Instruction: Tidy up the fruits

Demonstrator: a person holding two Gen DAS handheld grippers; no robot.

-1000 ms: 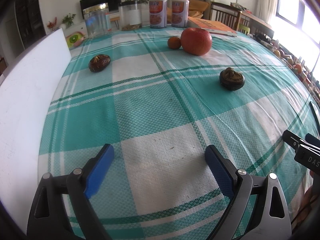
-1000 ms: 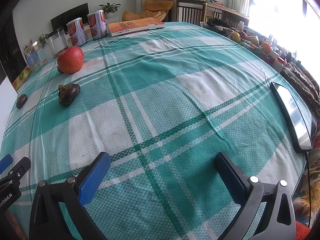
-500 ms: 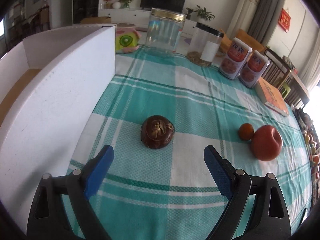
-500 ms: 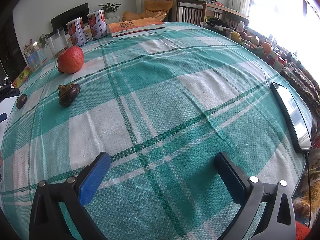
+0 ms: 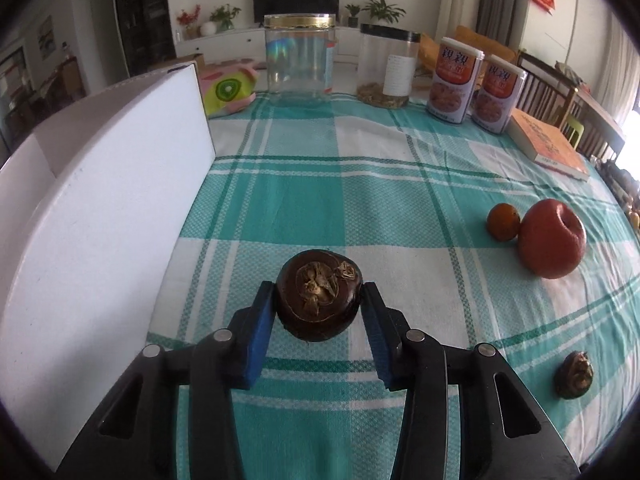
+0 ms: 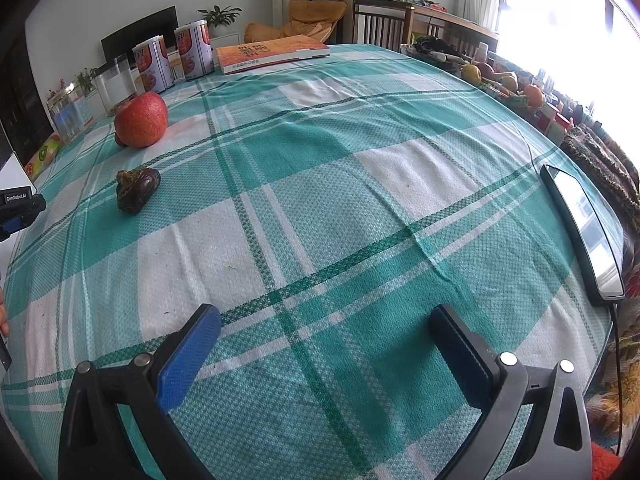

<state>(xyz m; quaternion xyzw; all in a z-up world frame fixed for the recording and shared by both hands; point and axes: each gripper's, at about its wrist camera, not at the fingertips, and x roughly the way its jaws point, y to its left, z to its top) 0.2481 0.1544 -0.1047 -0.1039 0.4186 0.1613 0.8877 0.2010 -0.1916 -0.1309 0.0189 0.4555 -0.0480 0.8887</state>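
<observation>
Fruits lie scattered on a teal-and-white checked tablecloth. Dark brown round fruit sits at lower centre of the left wrist view, between the blue pads of the left gripper. Jaws are closing on it; both pads appear to touch its sides. Fruit looks to rest on the cloth.

White box fills the left side of that frame, just beside the gripped fruit. Red apple sits at mid right, w/ a small orange touching its left side. Second dark fruit is at lower right, well apart from the rest.

Back row, top of frame — clear jar w/ gold lid, clear jar w/ black lid, two printed cans, an orange book at upper right.

Right gripper hovers over bare cloth at bottom of the right wrist view — jaws wide apart, nothing between them. Same view: apple at upper left, second dark fruit below it, a phone near the right edge, and a part of the left gripper at the far left edge.
</observation>
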